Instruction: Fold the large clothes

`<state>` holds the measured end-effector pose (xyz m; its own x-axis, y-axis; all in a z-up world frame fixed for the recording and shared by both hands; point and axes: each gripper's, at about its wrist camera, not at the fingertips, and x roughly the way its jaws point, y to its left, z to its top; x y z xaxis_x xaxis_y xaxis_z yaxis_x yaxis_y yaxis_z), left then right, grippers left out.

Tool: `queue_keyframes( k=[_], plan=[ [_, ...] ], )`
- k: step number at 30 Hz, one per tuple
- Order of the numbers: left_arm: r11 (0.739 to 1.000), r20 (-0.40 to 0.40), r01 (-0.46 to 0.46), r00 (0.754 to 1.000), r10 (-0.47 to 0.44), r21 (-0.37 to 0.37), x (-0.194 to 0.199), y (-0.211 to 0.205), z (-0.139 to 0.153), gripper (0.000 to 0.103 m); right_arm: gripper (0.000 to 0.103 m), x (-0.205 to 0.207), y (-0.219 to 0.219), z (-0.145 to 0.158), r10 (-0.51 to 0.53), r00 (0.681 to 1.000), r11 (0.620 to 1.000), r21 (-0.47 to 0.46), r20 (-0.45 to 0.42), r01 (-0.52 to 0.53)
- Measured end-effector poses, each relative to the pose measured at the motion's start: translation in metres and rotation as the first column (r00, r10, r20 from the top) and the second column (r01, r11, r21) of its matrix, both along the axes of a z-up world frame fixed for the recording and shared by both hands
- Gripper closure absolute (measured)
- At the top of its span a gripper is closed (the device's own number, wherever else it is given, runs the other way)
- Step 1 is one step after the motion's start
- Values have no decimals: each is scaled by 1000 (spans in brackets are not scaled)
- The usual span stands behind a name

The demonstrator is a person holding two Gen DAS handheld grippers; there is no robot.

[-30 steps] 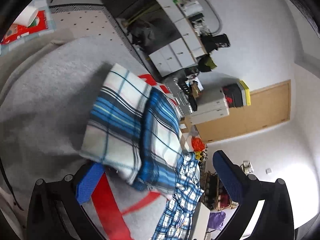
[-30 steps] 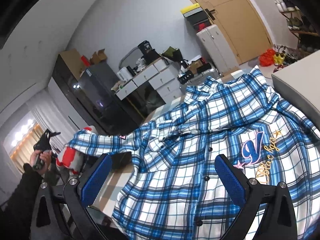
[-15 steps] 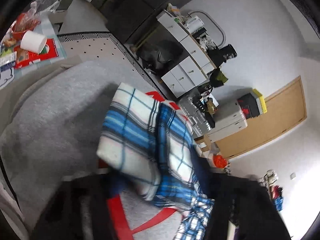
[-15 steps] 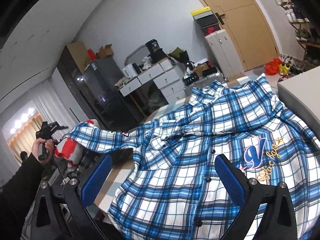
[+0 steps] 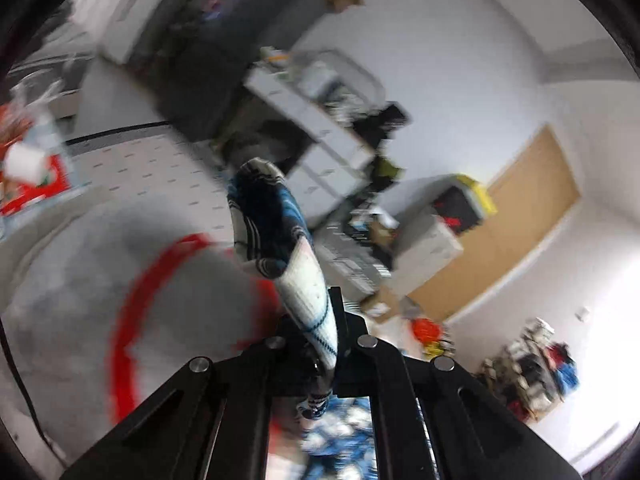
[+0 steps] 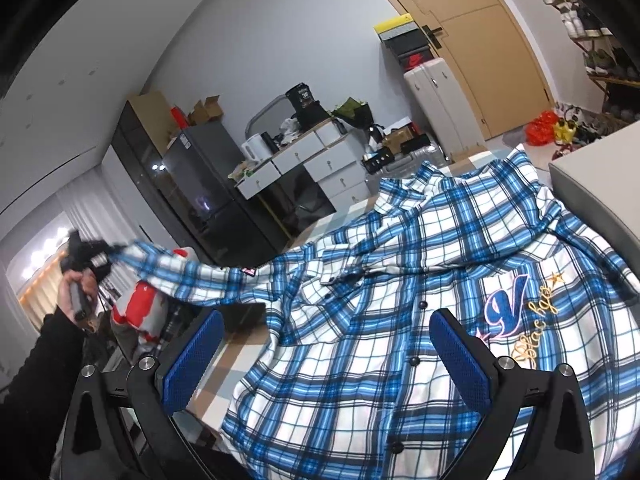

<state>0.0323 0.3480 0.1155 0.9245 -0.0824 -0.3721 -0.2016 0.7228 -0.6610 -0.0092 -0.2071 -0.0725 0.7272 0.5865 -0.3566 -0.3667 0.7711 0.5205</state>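
Note:
A blue and white plaid shirt (image 6: pixel 400 312) lies spread front up, with an embroidered blue letter on its chest. One sleeve (image 6: pixel 188 276) stretches out to the left and is lifted off the surface. My left gripper (image 5: pixel 320 344) is shut on the cuff of that sleeve (image 5: pixel 280 248), which sticks up between the closed jaws; the same gripper (image 6: pixel 86 256) shows far left in the right wrist view, held by a hand in a black sleeve. My right gripper (image 6: pixel 326 356) hovers open over the shirt's lower front, its blue pads (image 6: pixel 192 360) wide apart and empty.
A grey cloth with a red stripe (image 5: pixel 132 300) lies under the raised sleeve. A grey cushion edge (image 6: pixel 592 200) borders the shirt on the right. Behind stand a white drawer unit (image 6: pixel 312 160), a dark fridge (image 6: pixel 208 184), a suitcase (image 6: pixel 440 108) and a wooden door (image 6: pixel 480 32).
My left gripper went from wide open to shut on the sleeve cuff and rose, rolling as it lifted. The sleeve now hangs stretched up. My right gripper stayed still and open.

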Motion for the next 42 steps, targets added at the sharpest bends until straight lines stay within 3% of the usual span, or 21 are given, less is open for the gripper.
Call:
queue_keyframes(
  k=[3,8,12,17,24,28,31,36,42],
  plan=[
    [996,96,60,993,-67,73,4,-31,27,102,0,1,-2,-1,-8,1000,1000,-2,-4,8],
    [978,187,178,962,-197,113,21,-82,56,102,0,3,-9,-2,-25,1000,1000,11,-17,25],
    [943,192,286,929,-316,169,45,-131,65,102,0,4,-19,-2,-41,999,998,38,-27,42],
    [879,148,417,878,-455,230,76,-192,58,102,0,6,-37,-2,-82,996,994,74,-45,85],
    [780,44,583,794,-606,227,109,-276,5,102,0,10,-79,-2,-212,974,971,91,-82,219],
    [688,-65,696,711,-700,204,131,-338,-47,102,0,10,-102,-4,-263,960,955,117,-94,273],
    [636,-161,748,663,-731,190,141,-378,-94,102,0,12,-113,-3,-295,952,946,113,-80,303],
    [596,-288,780,625,-726,192,148,-418,-144,102,0,14,-124,-6,-310,946,938,130,-97,321],
    [551,-370,799,601,-709,242,141,-435,-162,102,0,14,-126,-6,-313,945,939,121,-94,323]
  ],
)
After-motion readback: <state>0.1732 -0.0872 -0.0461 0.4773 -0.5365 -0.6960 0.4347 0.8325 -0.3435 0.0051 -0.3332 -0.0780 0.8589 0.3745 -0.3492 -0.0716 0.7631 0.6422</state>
